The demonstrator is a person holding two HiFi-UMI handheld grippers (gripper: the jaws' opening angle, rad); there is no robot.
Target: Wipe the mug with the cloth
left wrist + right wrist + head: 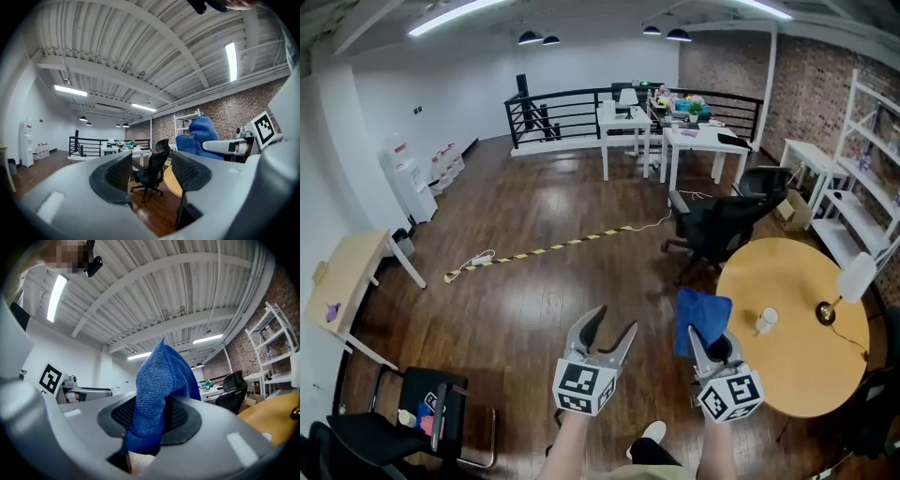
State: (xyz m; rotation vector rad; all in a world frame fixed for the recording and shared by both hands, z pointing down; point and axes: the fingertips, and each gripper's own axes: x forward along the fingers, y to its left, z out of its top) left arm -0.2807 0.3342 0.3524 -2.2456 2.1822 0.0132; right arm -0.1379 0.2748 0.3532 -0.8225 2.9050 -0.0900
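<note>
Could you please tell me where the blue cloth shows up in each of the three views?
Head view: the blue cloth, low and right of centre, held in the right gripper.
Left gripper view: the cloth, right of centre, beyond the jaws.
Right gripper view: the cloth, dead centre, pinched between the jaws.
Shared landmark: the black office chair, visible in all three.

left gripper [615,322]: lower centre of frame, pointing level, jaws wide apart, nothing between | right gripper [710,341]: lower right of centre, near left gripper, tipped slightly up, jaws clamped on cloth [701,317] | forearms [572,452]: in from bottom edge, side by side
</note>
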